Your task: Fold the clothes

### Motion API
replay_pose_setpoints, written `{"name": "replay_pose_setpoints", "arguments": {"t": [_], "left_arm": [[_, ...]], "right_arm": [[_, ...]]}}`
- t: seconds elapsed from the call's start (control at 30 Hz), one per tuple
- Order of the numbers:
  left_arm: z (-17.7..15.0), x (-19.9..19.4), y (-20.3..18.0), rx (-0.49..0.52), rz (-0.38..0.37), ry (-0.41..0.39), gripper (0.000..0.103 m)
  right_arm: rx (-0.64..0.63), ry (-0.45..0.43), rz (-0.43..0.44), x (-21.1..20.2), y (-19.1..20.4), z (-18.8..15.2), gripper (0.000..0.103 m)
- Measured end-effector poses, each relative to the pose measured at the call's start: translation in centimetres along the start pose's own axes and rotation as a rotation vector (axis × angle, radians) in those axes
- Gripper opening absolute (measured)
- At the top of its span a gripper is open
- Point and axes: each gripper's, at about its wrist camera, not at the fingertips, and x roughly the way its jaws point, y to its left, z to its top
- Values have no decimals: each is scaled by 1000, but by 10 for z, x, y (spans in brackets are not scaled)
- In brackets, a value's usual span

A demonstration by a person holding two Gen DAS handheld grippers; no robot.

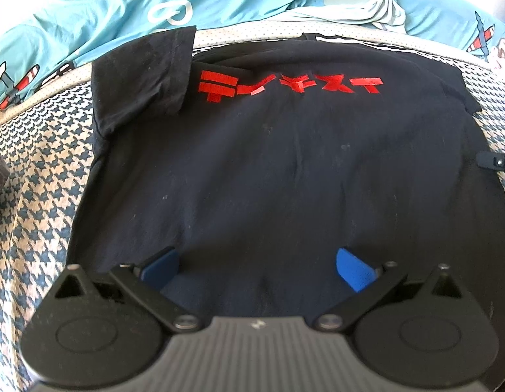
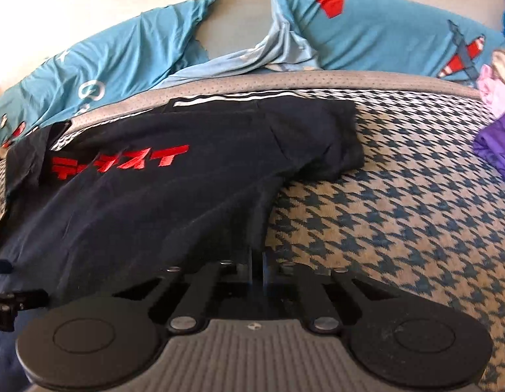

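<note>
Here the black T-shirt point(image 1: 268, 163) lies spread flat on the houndstooth bed cover point(image 1: 40, 170), red lettering point(image 1: 290, 85) across its chest, one sleeve point(image 1: 141, 78) already folded inward. The left gripper point(image 1: 257, 269) hovers over its near hem, jaws wide apart and holding nothing. The right gripper point(image 2: 257, 259) is pinched closed on the shirt's side edge. Bare cover stretches to the right; a blue printed sheet point(image 2: 383, 32) bunches along the far edge.

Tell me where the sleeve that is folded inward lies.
In the left wrist view, the folded sleeve lies at the upper left of the black shirt, just left of the red lettering.
</note>
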Motion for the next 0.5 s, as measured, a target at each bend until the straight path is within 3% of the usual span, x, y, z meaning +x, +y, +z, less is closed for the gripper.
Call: {"name": "replay_pose_setpoints", "arguments": {"t": [0.17, 0.33, 0.5], "left_arm": [[-6, -6, 1, 2, -10, 2, 103], [-14, -13, 5, 1, -17, 2, 103], [-21, -18, 10, -6, -14, -1, 103]], "right_arm": [[62, -30, -74, -13, -3, -2, 5], [112, 1, -111, -13, -10, -7, 5], [194, -26, -111, -29, -19, -14, 18]]}}
